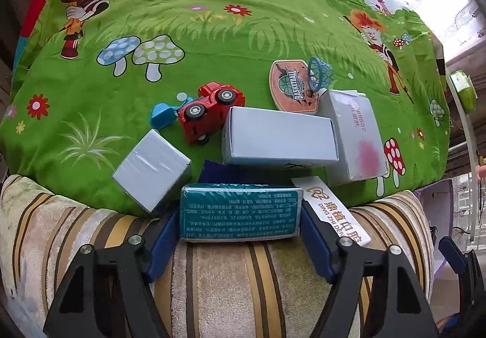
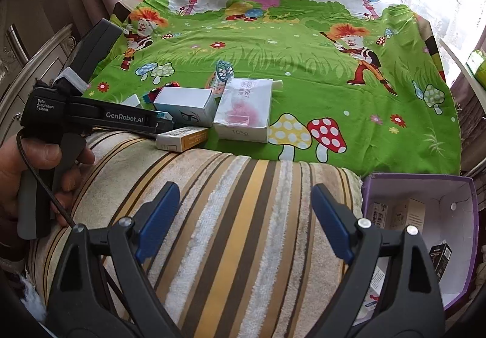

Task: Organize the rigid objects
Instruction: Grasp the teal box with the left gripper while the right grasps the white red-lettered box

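Note:
A teal box (image 1: pixel 240 212) with printed text lies at the edge of the striped cushion (image 1: pixel 231 277). My left gripper (image 1: pixel 240 218) has its blue pads (image 1: pixel 165 234) flat against the box's two short sides. Beside it lies a white and orange carton (image 1: pixel 331 210). Behind them are three pale boxes (image 1: pixel 279 137), (image 1: pixel 152 170), (image 1: pixel 355 137), a red toy truck (image 1: pixel 209 111) and a basketball hoop board (image 1: pixel 296 85). My right gripper (image 2: pixel 244 216) hangs open over the striped cushion (image 2: pixel 237 231), holding nothing. In its view a hand holds the left gripper (image 2: pixel 164 125) at the pile.
A green cartoon-print sheet (image 2: pixel 273 58) covers the surface behind the cushion. A purple storage box (image 2: pixel 419 183) with a white inside stands low on the right and holds several small cartons. A blue toy piece (image 1: pixel 162 117) lies by the truck. Curtained windows lie beyond.

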The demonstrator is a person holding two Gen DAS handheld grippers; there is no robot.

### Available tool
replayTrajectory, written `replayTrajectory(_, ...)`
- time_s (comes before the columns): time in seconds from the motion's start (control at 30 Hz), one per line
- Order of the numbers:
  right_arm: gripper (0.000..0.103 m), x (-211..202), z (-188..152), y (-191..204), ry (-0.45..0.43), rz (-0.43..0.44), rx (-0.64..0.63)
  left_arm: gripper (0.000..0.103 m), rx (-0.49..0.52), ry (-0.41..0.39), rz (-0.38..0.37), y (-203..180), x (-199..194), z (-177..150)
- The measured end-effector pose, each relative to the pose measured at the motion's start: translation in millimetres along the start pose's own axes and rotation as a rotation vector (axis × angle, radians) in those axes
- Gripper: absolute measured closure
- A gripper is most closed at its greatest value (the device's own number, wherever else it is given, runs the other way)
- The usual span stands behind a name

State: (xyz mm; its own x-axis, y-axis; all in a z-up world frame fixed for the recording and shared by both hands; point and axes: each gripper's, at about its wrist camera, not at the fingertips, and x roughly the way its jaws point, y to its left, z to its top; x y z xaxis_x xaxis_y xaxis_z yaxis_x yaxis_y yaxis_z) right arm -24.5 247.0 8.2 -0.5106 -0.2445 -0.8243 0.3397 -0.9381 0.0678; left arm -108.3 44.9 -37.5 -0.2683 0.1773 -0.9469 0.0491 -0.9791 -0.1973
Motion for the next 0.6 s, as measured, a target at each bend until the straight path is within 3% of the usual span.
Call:
replayTrajectory(0.13,0.013,8.6,8.1,9.6,0.018,0.024,-0.008,0.028,-0.025,-0.033,-0.048,4.4,-7.4,-2.6)
replayTrajectory(0.37,0.013,24.1,21.2,31.4,0.05,0.054,-0.049,0.028,-0.097,-0.169,-0.203,24.7,-35.2,-14.2)
replayTrajectory(0.6,0.013,42.7,35.9,50.7,0.078,0.055,-0.079,0.028,-0.132,-0.289,-0.213,37.1,-57.3,-23.9)
